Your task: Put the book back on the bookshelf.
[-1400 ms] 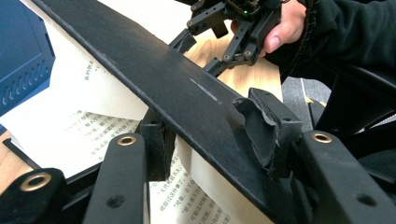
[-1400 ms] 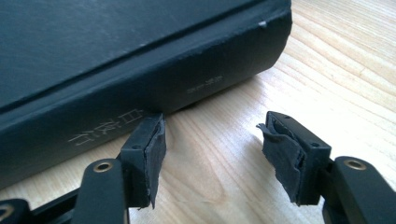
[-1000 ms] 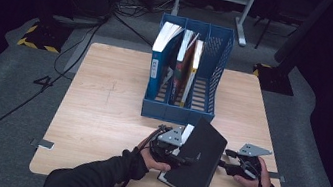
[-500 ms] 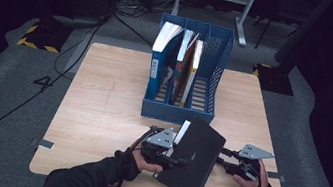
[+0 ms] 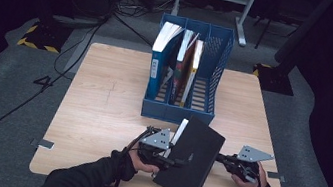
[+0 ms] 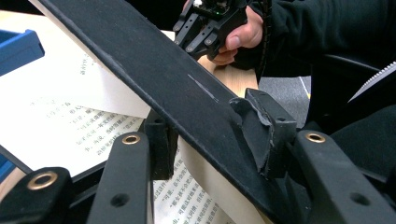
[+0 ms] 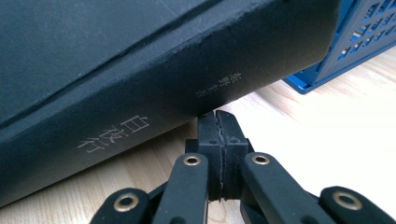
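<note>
Here the black hardcover book (image 5: 191, 157) sits tilted at the near edge of the wooden table (image 5: 101, 108), just in front of the blue file rack (image 5: 179, 111). The left gripper (image 5: 171, 161) grasps its front cover alone: in the left gripper view the jaws pinch the black board (image 6: 187, 93) while the printed pages (image 6: 70, 126) fall open beneath it. The right gripper (image 5: 225, 159) holds nothing; its jaws have just been closing and now stand pressed together, empty, with their tips right under the spine (image 7: 187, 88).

The likely trouble is the grip on the cover. Lifting by one board could let the page block swing down, strain the hinge, or slide the cover out of the pads. The closed right jaws can only prop the spine, so a nudge from them could push the book off the near edge, over which its lower corner seems to hang already.

Room is tight ahead: the rack's front wall stands close. Its right compartment (image 5: 206, 87) looks free, the others hold upright books (image 5: 163, 52). Open tabletop lies to the left and right of the rack.
</note>
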`<act>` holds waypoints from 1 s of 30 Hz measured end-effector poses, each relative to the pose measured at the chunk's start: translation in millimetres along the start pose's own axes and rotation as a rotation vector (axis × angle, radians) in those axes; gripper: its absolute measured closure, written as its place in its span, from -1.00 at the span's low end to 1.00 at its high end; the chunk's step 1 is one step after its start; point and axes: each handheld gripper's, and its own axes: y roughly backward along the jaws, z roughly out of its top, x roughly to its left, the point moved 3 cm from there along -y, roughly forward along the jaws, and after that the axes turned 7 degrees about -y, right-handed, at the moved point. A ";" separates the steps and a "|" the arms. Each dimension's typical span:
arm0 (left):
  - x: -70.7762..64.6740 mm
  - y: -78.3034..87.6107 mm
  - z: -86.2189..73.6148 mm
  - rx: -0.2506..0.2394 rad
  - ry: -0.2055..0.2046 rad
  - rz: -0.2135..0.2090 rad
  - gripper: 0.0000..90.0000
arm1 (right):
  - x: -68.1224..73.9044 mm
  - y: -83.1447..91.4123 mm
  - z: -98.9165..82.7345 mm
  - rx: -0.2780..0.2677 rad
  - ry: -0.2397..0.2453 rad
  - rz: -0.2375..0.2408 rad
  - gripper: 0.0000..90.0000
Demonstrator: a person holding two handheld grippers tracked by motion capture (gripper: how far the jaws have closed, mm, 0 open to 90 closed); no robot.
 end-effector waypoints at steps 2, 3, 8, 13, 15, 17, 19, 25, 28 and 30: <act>-0.2 0.1 0.3 -0.003 -0.002 0.000 0.27 | -0.2 0.8 1.1 -0.007 0.000 -0.002 1.00; 0.7 0.8 0.9 -0.007 -0.012 0.009 0.28 | -0.8 2.9 3.1 -0.022 -0.001 -0.003 1.00; 9.4 -0.8 -3.4 0.006 0.044 0.039 0.27 | -3.0 20.1 16.6 -0.161 -0.045 0.063 1.00; 12.5 -4.6 -5.3 0.011 0.066 0.028 0.28 | 12.7 29.3 52.6 -0.162 0.118 -0.021 1.00; 8.8 -3.2 -4.0 0.009 0.046 0.041 0.28 | 1.1 27.7 44.5 -0.144 0.079 -0.053 1.00; 6.7 -2.7 -2.8 0.006 0.028 0.041 0.28 | -10.2 26.0 32.9 -0.097 0.055 -0.091 1.00; 4.8 -2.1 -2.3 0.002 0.016 0.047 0.28 | -14.8 19.7 24.0 -0.055 0.054 -0.116 1.00; -4.0 0.7 0.8 -0.005 -0.030 0.054 0.28 | -18.5 4.5 15.0 0.003 0.030 -0.116 1.00; -6.1 1.1 1.2 -0.015 -0.041 0.053 0.29 | -16.6 -3.6 12.8 0.010 0.026 -0.092 1.00; -8.2 2.3 1.9 -0.014 -0.051 0.050 0.29 | -16.5 -6.0 12.0 -0.006 0.010 -0.067 1.00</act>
